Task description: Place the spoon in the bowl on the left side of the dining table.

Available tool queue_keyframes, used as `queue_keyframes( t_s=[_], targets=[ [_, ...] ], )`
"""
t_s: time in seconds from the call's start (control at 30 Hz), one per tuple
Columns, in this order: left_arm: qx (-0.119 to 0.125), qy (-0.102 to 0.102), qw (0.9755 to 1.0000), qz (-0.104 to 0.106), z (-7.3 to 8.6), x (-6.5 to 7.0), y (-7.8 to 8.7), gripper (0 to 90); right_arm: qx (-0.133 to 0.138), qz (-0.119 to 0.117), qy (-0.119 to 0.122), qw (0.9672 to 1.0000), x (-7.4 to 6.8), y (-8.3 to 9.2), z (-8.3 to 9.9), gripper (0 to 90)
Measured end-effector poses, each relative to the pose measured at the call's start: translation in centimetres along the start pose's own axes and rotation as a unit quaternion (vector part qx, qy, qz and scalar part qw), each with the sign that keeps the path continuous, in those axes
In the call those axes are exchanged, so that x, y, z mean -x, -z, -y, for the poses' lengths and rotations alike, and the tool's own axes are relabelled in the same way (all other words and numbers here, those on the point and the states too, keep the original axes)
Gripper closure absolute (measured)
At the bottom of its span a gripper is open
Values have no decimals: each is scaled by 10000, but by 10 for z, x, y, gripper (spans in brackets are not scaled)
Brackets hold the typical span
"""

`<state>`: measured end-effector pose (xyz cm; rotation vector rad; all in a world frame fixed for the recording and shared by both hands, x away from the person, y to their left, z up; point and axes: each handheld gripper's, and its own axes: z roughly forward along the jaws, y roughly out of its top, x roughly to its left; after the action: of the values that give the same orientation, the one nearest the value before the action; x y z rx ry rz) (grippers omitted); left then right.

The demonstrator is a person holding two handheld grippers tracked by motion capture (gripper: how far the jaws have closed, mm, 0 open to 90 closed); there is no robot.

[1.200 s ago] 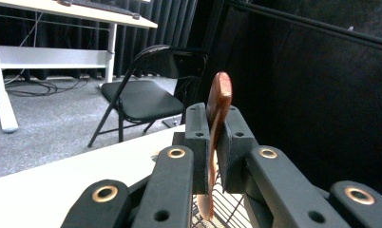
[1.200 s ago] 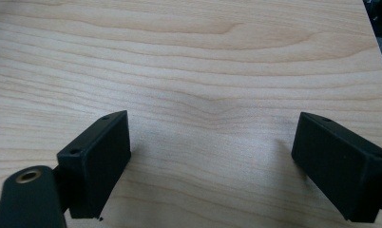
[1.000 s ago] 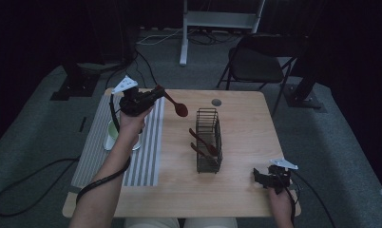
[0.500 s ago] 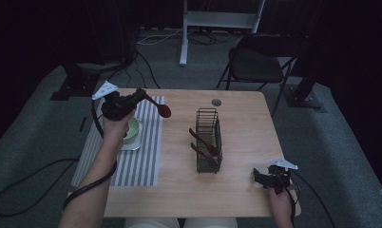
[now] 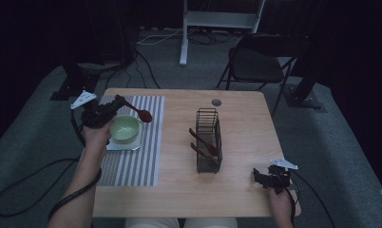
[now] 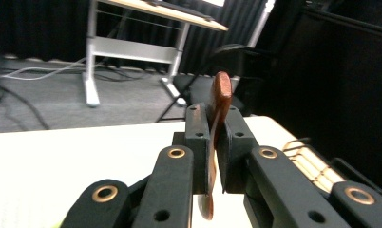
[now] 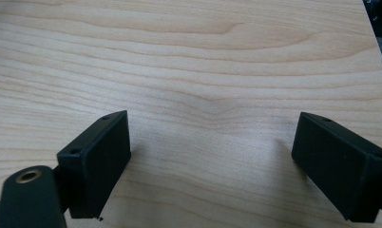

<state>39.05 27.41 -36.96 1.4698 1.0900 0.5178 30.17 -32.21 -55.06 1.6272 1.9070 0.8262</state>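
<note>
Left gripper (image 5: 114,105) clamps spoon (image 5: 140,114) above bowl (image 5: 124,128) rim

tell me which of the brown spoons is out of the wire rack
The spoon clamped in the left gripper, held above the green bowl. The other spoons sit in the wire rack.

Dim room, grey carpet floor (image 5: 46,142). Wooden table (image 5: 246,118) central; black folding chair (image 5: 255,66) just behind its far right corner, white desk frame (image 5: 217,21) farther behind, cables (image 5: 146,61) behind-left.

Spoon (image 5: 138,112) glossy wood – table (image 5: 246,118) pale matt woodgrain – rack (image 5: 208,140) wire.
</note>
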Motion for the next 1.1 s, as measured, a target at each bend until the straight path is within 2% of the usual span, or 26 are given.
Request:
queue_keyframes(
  t_s=[0.03, 0.07, 0.17, 0.27, 0.37, 0.4, 0.53, 0.73, 0.9, 1.07, 1.1],
  targets=[
    [1, 37, 10000, -12, 2, -3, 2, 840, 3, 2, 5, 10000, 0, 0, 0, 120],
    [35, 32, 9999, -133, 4, -6, 5, 840, 3, 1, 7, 10000, 0, 0, 0, 120],
    [55, 95, 9995, -285, 12, -15, 11, 840, 2, 0, 1, 10000, 0, 0, 0, 119],
    [55, 229, 9989, -397, 19, -25, 17, 840, 2, 0, 0, 10000, 0, 0, 0, 120],
    [18, 268, 9982, -535, 25, -32, 21, 840, 1, -1, 2, 10000, 0, 0, 0, 120],
    [10, 304, 9982, -518, 28, -35, 22, 840, 1, 0, 1, 10000, 0, 0, 0, 120],
    [3, 165, 9965, -814, 37, -39, 28, 840, 1, 0, 1, 10000, 0, 0, 0, 120],
    [-62, 343, 9953, -908, 54, -50, 32, 840, 0, 16, -15, 10000, 0, 0, 0, 120],
    [-123, 543, 9943, -904, 67, -57, 32, 839, 2, 18, -18, 10000, 0, 0, 0, 120],
    [-158, 565, 9935, -979, 76, -60, 32, 839, 0, 16, -19, 10000, 0, 0, 0, 120],
    [-174, 624, 9927, -1016, 81, -61, 32, 839, 1, 17, -19, 10000, 0, 0, 0, 119]
  ],
)
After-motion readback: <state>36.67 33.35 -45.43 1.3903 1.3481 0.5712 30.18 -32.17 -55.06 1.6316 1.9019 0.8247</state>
